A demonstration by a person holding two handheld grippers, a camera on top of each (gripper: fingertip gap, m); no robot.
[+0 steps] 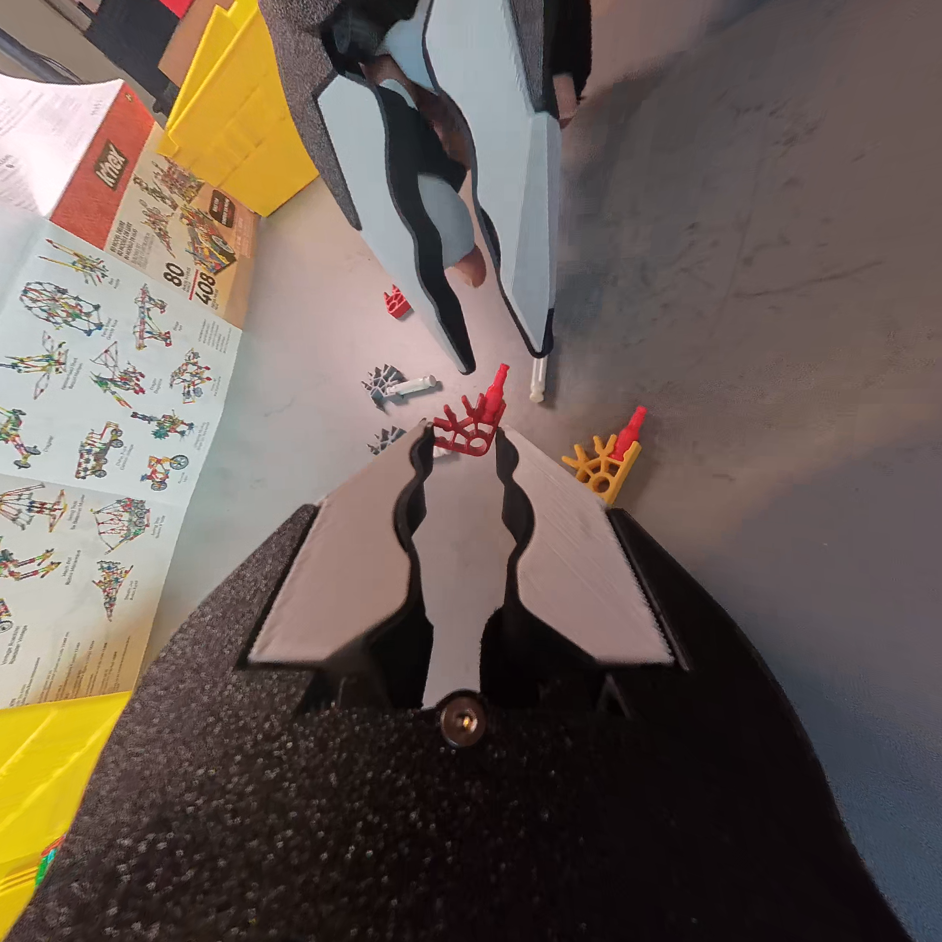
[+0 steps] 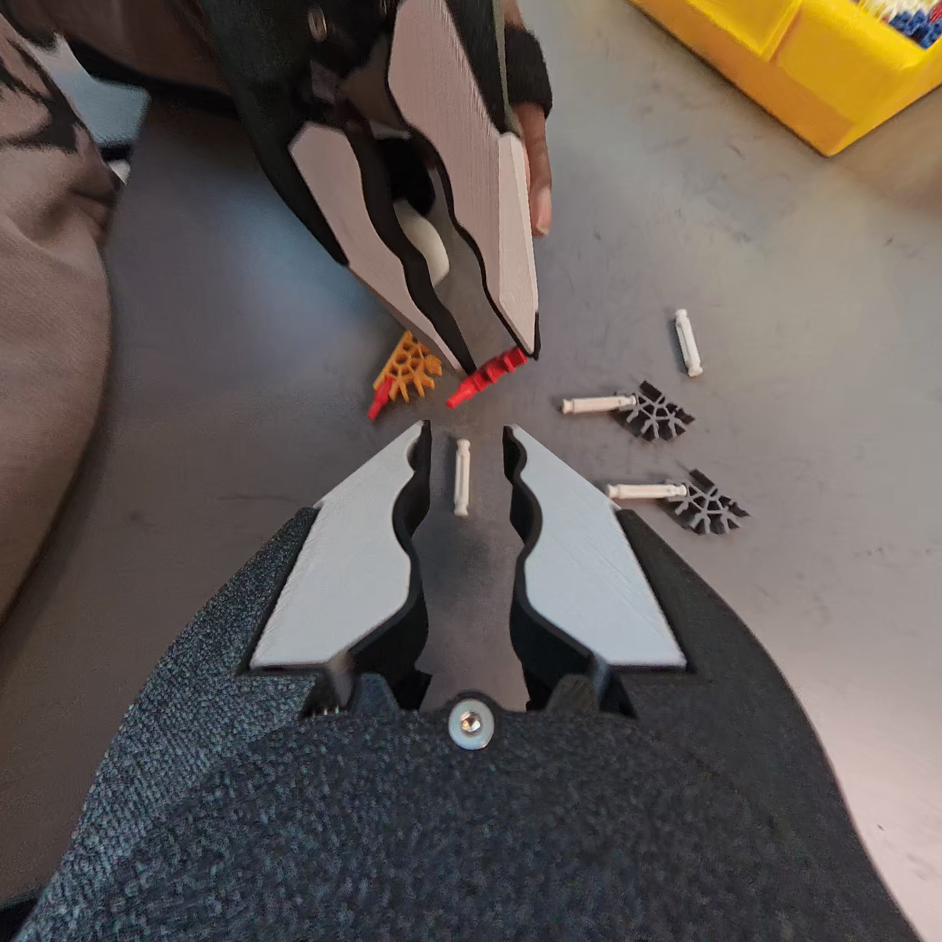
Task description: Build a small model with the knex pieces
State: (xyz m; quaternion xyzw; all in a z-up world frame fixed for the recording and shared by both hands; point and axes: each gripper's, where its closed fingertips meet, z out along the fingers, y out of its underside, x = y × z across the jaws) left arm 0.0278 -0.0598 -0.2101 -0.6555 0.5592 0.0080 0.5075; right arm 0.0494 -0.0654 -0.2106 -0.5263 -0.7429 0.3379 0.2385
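My left gripper is shut on a red fan-shaped connector with a short red rod plugged into it. Its tips pinch the connector's two sides just above the grey table. The right wrist view shows the same piece in the left gripper. My right gripper is open and empty, facing the left one, tips close to the red rod's end. A loose white rod lies on the table between its fingers. The right gripper also shows in the left wrist view.
A yellow connector with a red rod lies beside the left gripper. Two dark connectors with white rods and a loose white rod lie to the right. A yellow bin, an instruction sheet and a small red connector are nearby. My two grippers' fingertips are within a few centimetres of each other.
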